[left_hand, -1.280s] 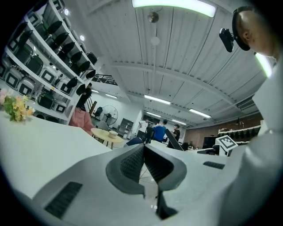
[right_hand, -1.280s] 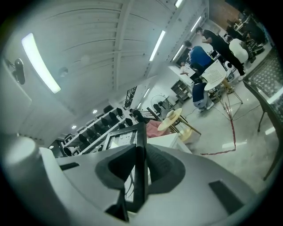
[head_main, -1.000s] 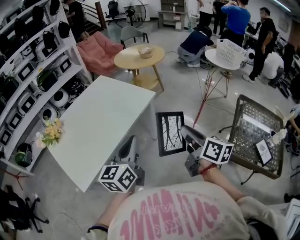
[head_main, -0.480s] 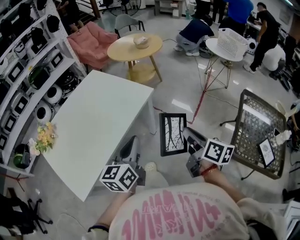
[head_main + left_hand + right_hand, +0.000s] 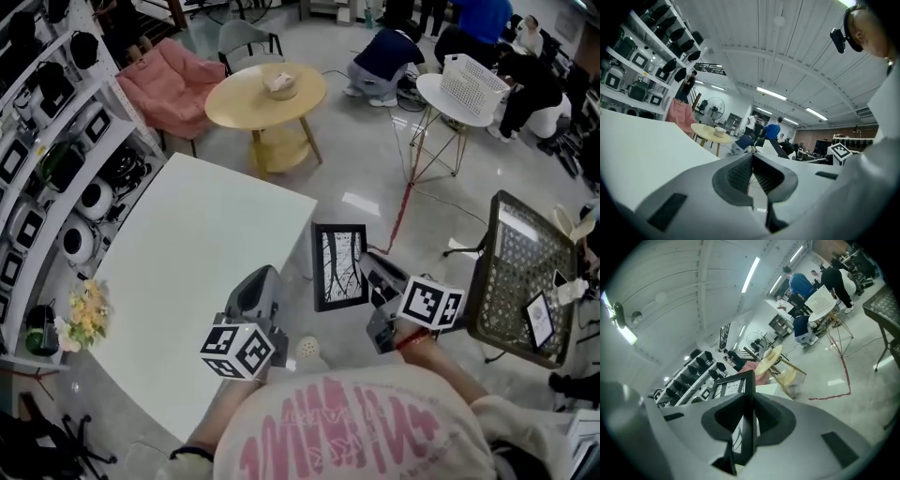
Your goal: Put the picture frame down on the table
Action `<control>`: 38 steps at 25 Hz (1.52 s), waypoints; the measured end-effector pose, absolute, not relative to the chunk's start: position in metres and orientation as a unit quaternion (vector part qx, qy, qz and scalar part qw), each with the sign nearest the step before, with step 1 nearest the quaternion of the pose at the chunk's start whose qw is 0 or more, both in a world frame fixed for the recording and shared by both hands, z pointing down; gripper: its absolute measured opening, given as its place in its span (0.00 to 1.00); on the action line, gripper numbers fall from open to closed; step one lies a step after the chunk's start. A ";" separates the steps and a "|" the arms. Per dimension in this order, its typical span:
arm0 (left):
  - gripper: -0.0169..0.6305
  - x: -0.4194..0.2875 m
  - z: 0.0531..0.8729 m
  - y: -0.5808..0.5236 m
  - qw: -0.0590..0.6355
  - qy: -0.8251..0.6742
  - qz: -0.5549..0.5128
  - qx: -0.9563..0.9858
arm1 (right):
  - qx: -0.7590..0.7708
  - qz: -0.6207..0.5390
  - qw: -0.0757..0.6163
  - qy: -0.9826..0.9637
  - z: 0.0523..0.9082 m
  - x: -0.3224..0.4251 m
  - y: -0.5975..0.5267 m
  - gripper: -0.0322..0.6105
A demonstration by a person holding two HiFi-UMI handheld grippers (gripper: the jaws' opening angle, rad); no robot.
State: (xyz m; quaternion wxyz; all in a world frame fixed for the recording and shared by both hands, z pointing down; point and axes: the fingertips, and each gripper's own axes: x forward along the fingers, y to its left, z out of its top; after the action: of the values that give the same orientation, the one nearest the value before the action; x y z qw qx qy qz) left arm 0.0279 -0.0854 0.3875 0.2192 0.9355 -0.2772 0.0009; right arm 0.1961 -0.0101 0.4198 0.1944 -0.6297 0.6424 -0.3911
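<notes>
The picture frame (image 5: 339,266) is black with a white print of bare branches. It hangs upright just past the right edge of the white table (image 5: 187,253), over the floor. My right gripper (image 5: 367,269) is shut on the frame's right border, and in the right gripper view the frame (image 5: 734,386) stands edge-on between the pads of the right gripper (image 5: 751,403). My left gripper (image 5: 263,276) reaches over the table's near right edge. In the left gripper view the left gripper (image 5: 752,155) has its pads closed together with nothing between them.
Flowers (image 5: 82,312) lie at the table's left edge beside shelves of devices (image 5: 47,141). Beyond the table are a round yellow table (image 5: 265,97) and a pink chair (image 5: 173,80). A mesh metal chair (image 5: 520,277) stands at right, a red cable (image 5: 403,211) crosses the floor, and people (image 5: 380,61) crouch behind.
Both grippers have moved towards the table. The left one now reaches over its near edge, and the frame in the right one has come closer to the table's right side.
</notes>
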 end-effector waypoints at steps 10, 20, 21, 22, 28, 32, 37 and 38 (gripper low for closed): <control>0.03 0.030 0.390 -0.170 0.223 -0.270 0.009 0.937 | -0.628 -0.397 0.194 0.641 0.424 0.193 -0.094 0.17; 0.03 0.027 0.405 -0.205 0.226 -0.262 0.013 0.938 | -0.633 -0.397 0.186 0.638 0.438 0.184 -0.128 0.17; 0.03 0.025 0.406 -0.208 0.228 -0.264 0.014 0.937 | -0.633 -0.399 0.182 0.638 0.439 0.182 -0.130 0.17; 0.03 0.023 0.408 -0.211 0.231 -0.265 0.015 0.936 | -0.633 -0.402 0.178 0.637 0.441 0.181 -0.134 0.17; 0.03 0.021 0.420 -0.218 0.242 -0.282 0.021 0.928 | -0.622 -0.416 0.163 0.643 0.455 0.183 -0.156 0.17; 0.03 0.020 0.424 -0.232 0.239 -0.309 0.020 0.920 | -0.600 -0.431 0.162 0.654 0.461 0.187 -0.178 0.17; 0.03 0.022 0.424 -0.257 0.247 -0.353 0.004 0.902 | -0.568 -0.449 0.152 0.673 0.463 0.197 -0.215 0.17; 0.03 0.022 0.425 -0.261 0.250 -0.361 0.003 0.898 | -0.562 -0.452 0.148 0.677 0.463 0.199 -0.223 0.17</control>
State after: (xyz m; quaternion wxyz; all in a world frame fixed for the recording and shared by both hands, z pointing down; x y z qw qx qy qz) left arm 0.0224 -0.2606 0.4249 0.2500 0.8984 -0.3610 0.0028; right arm 0.1986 -0.2225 0.4634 0.1475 -0.5624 0.6766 -0.4520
